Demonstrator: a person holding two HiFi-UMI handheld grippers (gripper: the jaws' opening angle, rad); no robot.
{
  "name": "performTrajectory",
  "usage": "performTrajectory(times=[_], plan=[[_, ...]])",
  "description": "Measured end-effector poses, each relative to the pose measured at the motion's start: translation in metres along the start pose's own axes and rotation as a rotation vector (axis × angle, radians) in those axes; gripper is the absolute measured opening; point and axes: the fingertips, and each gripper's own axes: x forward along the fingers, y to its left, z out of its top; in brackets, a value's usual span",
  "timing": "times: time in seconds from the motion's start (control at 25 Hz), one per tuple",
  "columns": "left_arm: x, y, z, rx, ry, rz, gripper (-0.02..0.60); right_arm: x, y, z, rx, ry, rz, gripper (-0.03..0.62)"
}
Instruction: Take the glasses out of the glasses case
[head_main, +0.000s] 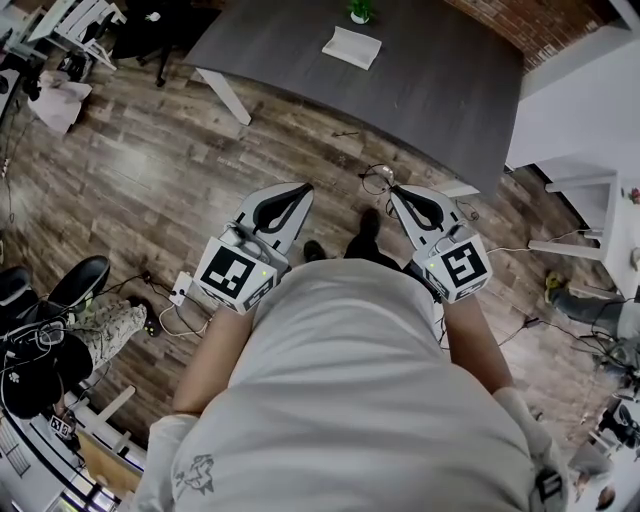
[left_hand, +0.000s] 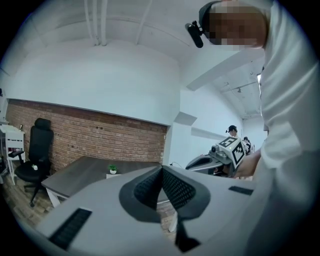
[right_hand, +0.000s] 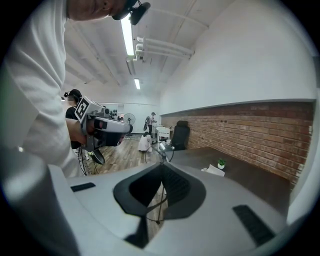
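Observation:
I stand on the wood floor a step from the dark grey table (head_main: 440, 90), with both grippers held out in front of my body. My right gripper (head_main: 393, 190) is shut on thin wire-framed glasses (head_main: 377, 180). In the right gripper view the glasses (right_hand: 161, 149) stick up from the meeting jaw tips (right_hand: 161, 164), and thin wire hangs below them. My left gripper (head_main: 303, 188) is shut with nothing in it; its pads meet in the left gripper view (left_hand: 161, 168). A flat white object (head_main: 352, 47), possibly the case, lies on the table by a small plant (head_main: 360, 10).
A black office chair (left_hand: 31, 160) stands by the table's far end near the brick wall. White furniture (head_main: 590, 215) stands at the right. Cables and a power strip (head_main: 182, 290) lie on the floor to my left, beside another black chair (head_main: 60, 290).

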Motion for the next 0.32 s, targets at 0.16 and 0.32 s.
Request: performTrajectory(times=[0.16, 0.32], plan=[[-0.0014, 0.0025, 0.0008, -0.003, -0.002, 0.002, 0.011, 0.0039, 0.0003, 0.0005, 0.005, -0.001, 0.003, 0.012], [-0.0014, 0.0025, 0.0023, 0.001, -0.007, 0.001, 0.011, 0.0040, -0.0020, 0.0023, 0.000, 0.000, -0.001, 0.012]])
